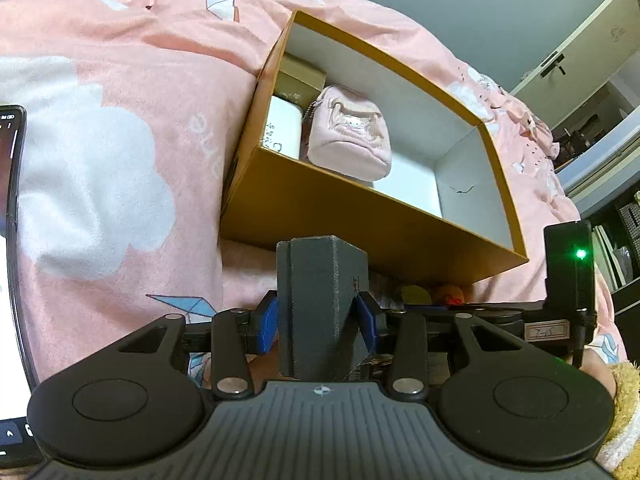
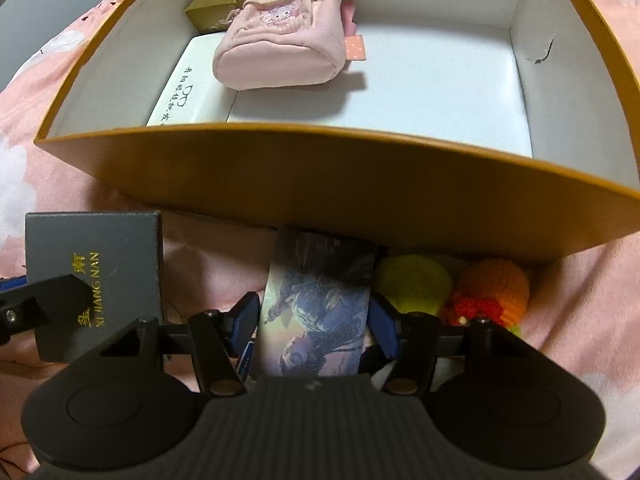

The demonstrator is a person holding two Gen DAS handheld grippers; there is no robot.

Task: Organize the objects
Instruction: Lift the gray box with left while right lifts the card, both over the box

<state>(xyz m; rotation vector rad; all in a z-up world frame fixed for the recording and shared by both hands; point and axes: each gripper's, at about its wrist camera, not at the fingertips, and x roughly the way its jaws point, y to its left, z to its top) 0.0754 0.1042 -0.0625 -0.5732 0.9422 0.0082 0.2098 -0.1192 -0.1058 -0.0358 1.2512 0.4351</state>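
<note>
Packing underway: left gripper (image 1: 320, 320) clamps a grey box (image 1: 320, 304), right gripper (image 2: 316, 320) an illustrated pack (image 2: 316, 304) — both need lifting over the orange box's (image 2: 320, 176) near wall, w/ free space at its right end.

Box (image 2: 320, 176) on bed (image 1: 120, 80); inside, at its left end, pouch (image 2: 280, 36) atop case (image 2: 180, 88). Before box: card (image 2: 316, 304), knitted toys (image 2: 488, 288) to right.

Orange box (image 2: 320, 176) with white inside, pink pouch (image 2: 280, 40), grey case (image 2: 96, 272).
</note>
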